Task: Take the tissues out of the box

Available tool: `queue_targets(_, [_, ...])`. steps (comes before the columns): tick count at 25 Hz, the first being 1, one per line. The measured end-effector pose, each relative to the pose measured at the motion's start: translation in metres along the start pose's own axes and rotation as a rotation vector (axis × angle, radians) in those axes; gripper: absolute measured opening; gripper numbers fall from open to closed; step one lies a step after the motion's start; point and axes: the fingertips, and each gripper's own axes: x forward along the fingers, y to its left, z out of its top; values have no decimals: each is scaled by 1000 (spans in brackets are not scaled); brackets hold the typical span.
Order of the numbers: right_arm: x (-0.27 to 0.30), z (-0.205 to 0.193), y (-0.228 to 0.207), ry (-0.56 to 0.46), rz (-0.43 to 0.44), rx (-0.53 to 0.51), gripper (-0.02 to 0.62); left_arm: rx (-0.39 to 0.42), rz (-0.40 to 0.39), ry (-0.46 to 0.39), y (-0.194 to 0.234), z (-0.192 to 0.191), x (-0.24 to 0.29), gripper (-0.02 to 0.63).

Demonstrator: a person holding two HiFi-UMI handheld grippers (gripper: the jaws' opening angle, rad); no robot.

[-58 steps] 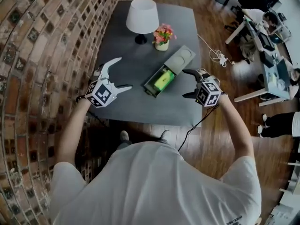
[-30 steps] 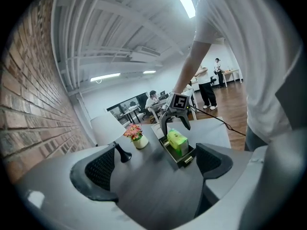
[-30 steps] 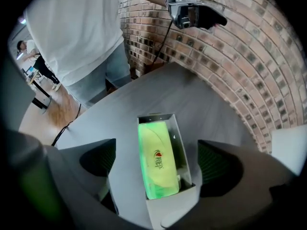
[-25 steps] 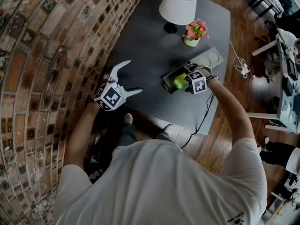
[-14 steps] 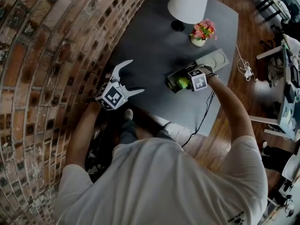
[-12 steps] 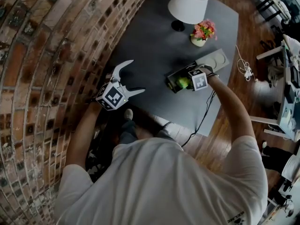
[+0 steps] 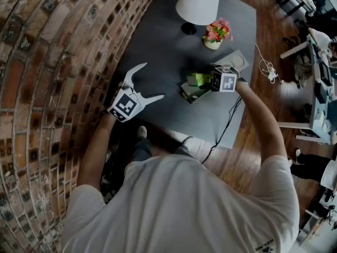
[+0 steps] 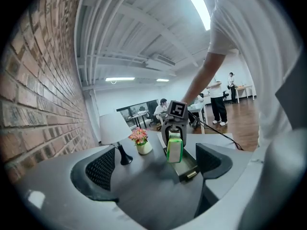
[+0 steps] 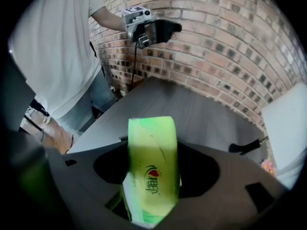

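Observation:
A green tissue pack (image 7: 196, 79) hangs upright just above the open dark box (image 7: 190, 93) on the grey table (image 7: 158, 41). My right gripper (image 7: 208, 81) is shut on it. In the right gripper view the tissue pack (image 9: 152, 166) fills the gap between the jaws of the right gripper (image 9: 154, 186). My left gripper (image 7: 152, 81) stands open above the table's left front edge, apart from the box, with nothing between its fingers. The left gripper view shows the tissue pack (image 8: 174, 147) held by the right gripper (image 8: 175, 124) over the box (image 8: 186, 166).
The box's lid (image 7: 235, 61) lies behind the box. A white lamp (image 7: 198, 4) and a small pot of flowers (image 7: 215, 33) stand at the table's far end. A brick wall (image 7: 47, 62) runs along the left. A cable (image 7: 263, 65) lies on the wooden floor at the right.
My right gripper went down into the box, shut on the tissue pack and raised it out. The left gripper has stayed open in about the same place.

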Motion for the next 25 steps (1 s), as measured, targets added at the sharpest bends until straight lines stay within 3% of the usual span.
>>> queue_targets(12, [-143, 52, -43, -409, -516, 319, 284, -57, 30, -156, 22, 63, 24, 491])
queue_targets(18, [-212, 62, -26, -500, -732, 417, 284, -45, 45, -226, 31, 101, 30, 491])
queue_targets(25, [-276, 46, 1, -604, -980, 539, 284, -60, 73, -301, 38, 136, 24, 489])
